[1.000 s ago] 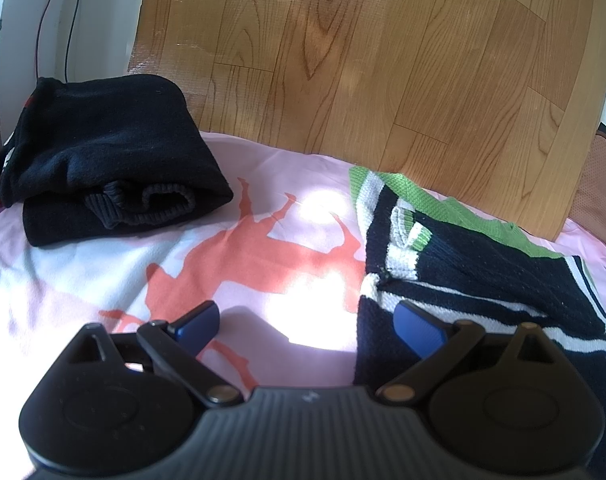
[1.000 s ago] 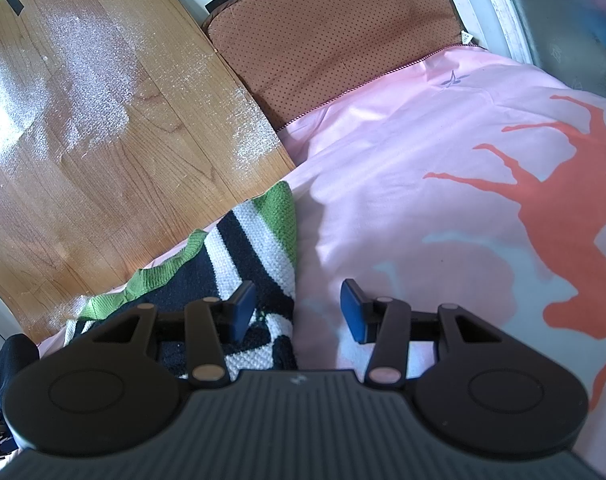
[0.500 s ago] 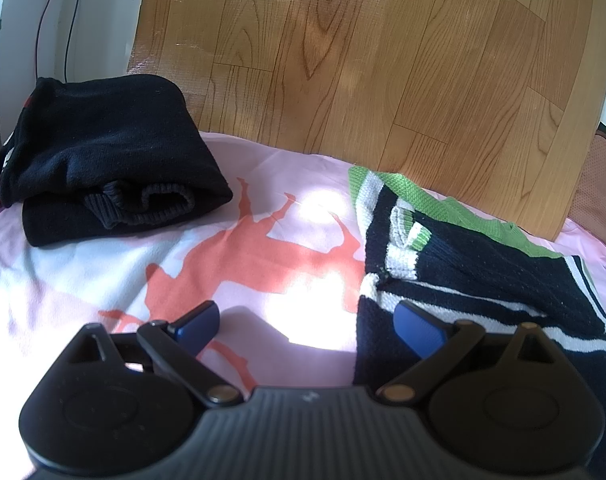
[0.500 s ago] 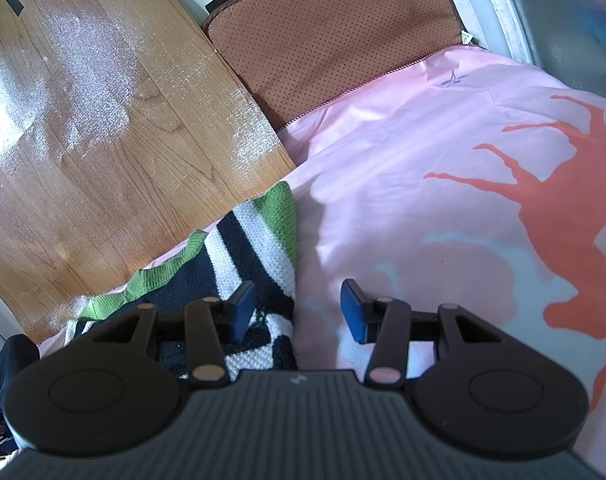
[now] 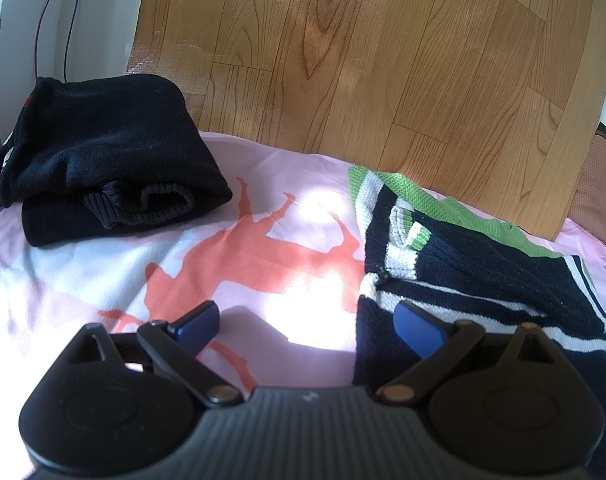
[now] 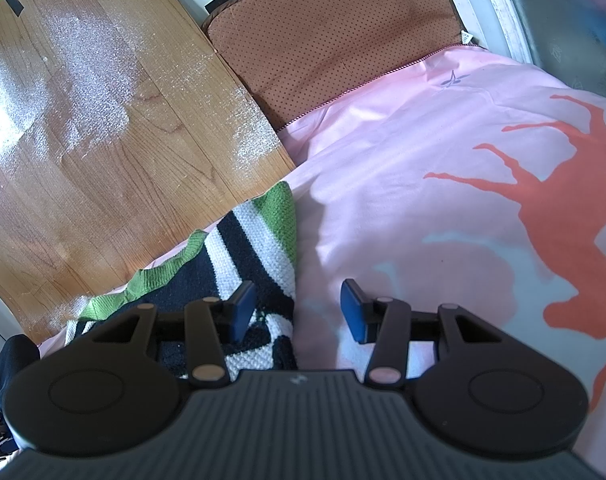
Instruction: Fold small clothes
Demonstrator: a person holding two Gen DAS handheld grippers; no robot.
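Left gripper (image 5: 307,322) angled down, jaws wide, empty; striped sweater (image 5: 463,264) at 3 o'clock. Right gripper (image 6: 297,306) angled down, half open, gripping nothing, straddling the sweater's edge.

Sunlit pink bedsheet (image 5: 103,280) with orange prints meets a wood-grain board (image 5: 383,60) and brown cushion (image 6: 323,32).

A bed with a pink sheet (image 5: 263,208) carries everything – the sheet has big orange shapes and pale blue patches on it. Ahead and to the left of the left gripper (image 5: 307,322) lies a folded black sweater (image 5: 107,160). A striped sweater (image 5: 475,264) in dark blue, white and green lies flat under that gripper's right finger – and its edge sits between the fingers of the right gripper (image 6: 297,310).
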